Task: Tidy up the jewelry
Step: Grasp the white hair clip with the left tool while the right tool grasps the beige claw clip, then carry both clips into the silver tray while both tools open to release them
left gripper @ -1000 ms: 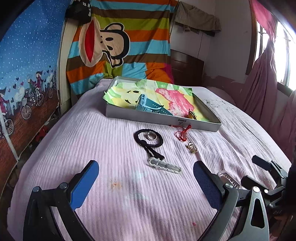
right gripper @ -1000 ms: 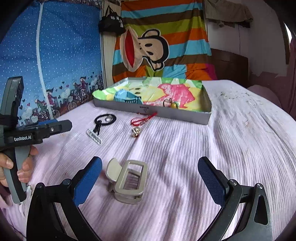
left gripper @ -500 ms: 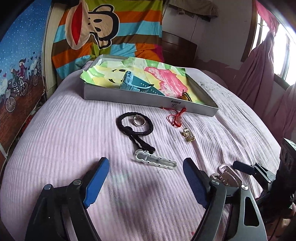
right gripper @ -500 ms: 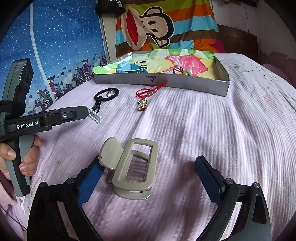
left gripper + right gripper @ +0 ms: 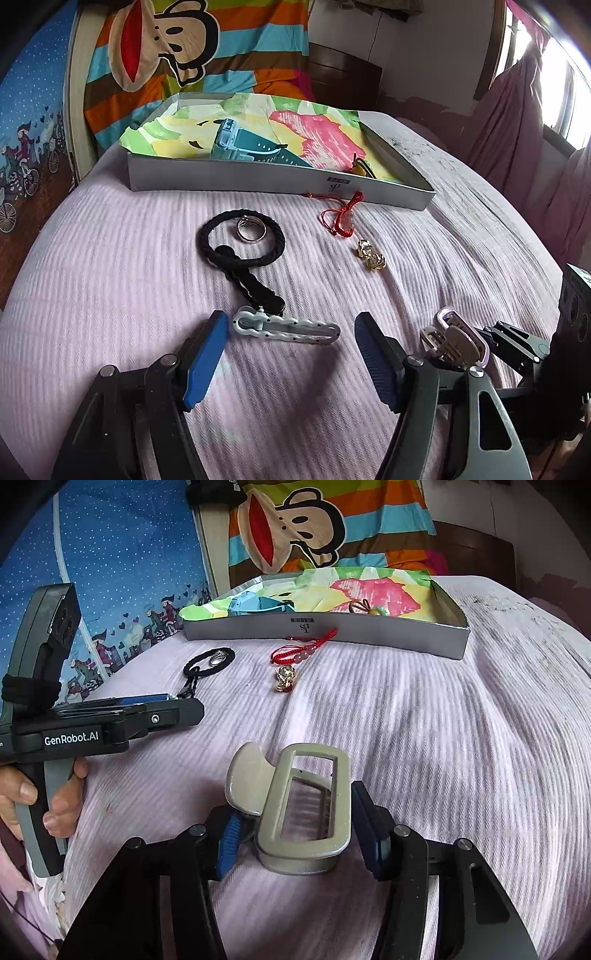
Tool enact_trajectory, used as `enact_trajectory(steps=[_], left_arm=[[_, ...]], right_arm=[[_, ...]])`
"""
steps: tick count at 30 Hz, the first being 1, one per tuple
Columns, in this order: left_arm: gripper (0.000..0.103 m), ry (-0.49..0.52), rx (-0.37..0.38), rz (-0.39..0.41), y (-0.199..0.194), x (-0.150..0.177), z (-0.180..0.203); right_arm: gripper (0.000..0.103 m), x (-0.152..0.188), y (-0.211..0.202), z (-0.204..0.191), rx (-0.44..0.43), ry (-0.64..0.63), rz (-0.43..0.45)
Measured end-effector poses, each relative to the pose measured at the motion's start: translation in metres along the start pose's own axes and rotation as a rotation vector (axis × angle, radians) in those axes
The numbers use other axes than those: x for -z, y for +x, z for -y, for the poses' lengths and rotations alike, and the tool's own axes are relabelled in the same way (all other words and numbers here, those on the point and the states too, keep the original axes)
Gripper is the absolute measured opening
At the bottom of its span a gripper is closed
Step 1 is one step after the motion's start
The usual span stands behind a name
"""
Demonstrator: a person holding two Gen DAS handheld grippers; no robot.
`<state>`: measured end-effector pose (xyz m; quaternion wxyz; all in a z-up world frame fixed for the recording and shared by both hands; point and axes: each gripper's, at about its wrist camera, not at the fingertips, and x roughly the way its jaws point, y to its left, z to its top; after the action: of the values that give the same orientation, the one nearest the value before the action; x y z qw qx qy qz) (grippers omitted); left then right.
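Note:
On the pink bedspread, a white barrette (image 5: 288,328) lies just ahead of my left gripper (image 5: 290,334), which stands open with its blue pads (image 5: 207,354) either side of it. A black braided cord (image 5: 243,251) loops around a silver ring (image 5: 251,230). Farther right lie a red string bracelet (image 5: 341,218) and gold earrings (image 5: 371,254). My right gripper (image 5: 299,823) is shut on a grey hair claw clip (image 5: 306,805) that rests on the bed. The grey tray (image 5: 258,177) at the back holds a teal watch (image 5: 240,144) on colourful paper.
A hand (image 5: 22,794) holds the left gripper's handle (image 5: 110,727) at the left of the right wrist view. A striped monkey blanket (image 5: 184,55) hangs behind the tray. Pink curtains (image 5: 524,122) and a window are at the right.
Both grippers moved forward and down and narrowed. The right one closed around the grey claw clip. The left one came up to the white barrette.

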<state>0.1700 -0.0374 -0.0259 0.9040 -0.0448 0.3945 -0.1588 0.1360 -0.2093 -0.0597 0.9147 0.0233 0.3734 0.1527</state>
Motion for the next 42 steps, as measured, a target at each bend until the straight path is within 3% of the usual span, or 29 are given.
enact_trajectory(steps=[3,9,33,42], left_arm=[[0.068,0.012,-0.010,-0.006,0.002,0.001,0.002],[0.057,0.022,-0.037,-0.004,0.002,0.003,0.003],[0.057,0.013,0.012,0.084,-0.019,0.013,0.003],[0.057,-0.029,0.019,0.178,-0.039,0.001,-0.001]], right_arm=[[0.047,0.000,0.001,0.001,0.001,0.001,0.001],[0.045,0.000,0.001,0.001,0.000,0.004,0.003],[0.044,-0.005,-0.002,0.002,-0.026,0.016,0.057],[0.044,-0.031,-0.018,0.006,-0.013,0.005,0.183]])
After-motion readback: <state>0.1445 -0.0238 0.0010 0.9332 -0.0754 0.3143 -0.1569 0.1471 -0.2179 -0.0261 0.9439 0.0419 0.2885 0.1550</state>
